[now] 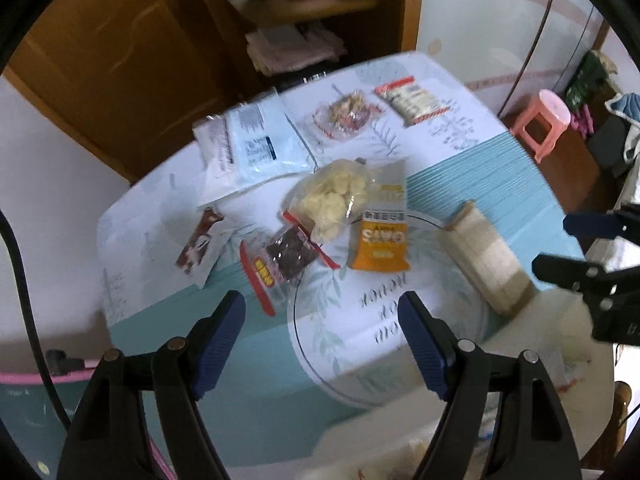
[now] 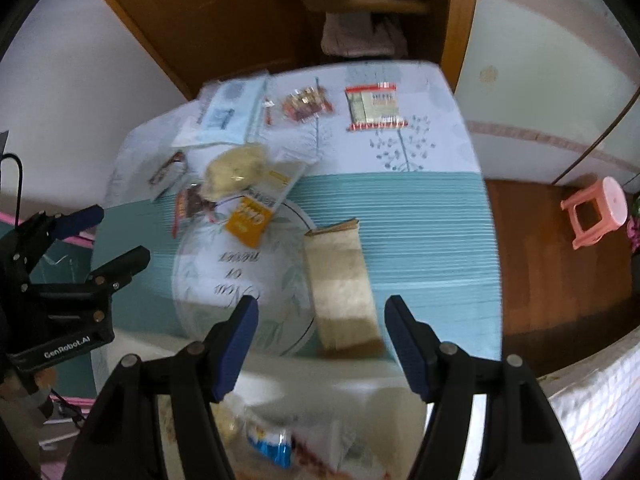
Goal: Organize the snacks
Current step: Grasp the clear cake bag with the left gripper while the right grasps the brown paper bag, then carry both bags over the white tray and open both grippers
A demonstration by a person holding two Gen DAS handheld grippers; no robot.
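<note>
Teal cloth: we see a teal and white patterned cloth over the counter, with a leaf-ringed round print near its front edge.
Room: brown wooden shelving stands behind the counter, and a pink stool sits on the wooden floor off to the right.
Far snacks: a pale blue flat pack, a clear bag of mixed wrapped sweets and a red-edged packet lie along the back of the counter.
Middle snacks: a clear bag of pale yellow pieces rests partly over an orange oats packet; a red-trimmed bag of dark bits and a brown-and-white wrapper lie to their left.
Beige pack: a long beige sleeve lies on the cloth just ahead of our right tongs, between their fingers in the right wrist view but not touched.
Left tongs: our left tongs hang released above the front of the counter, short of the middle snacks and holding nothing.
Right tongs: spread wide and empty, tilted down toward the counter.
Front edge: blurred packets show below the right tongs; we cannot tell what they are.
</note>
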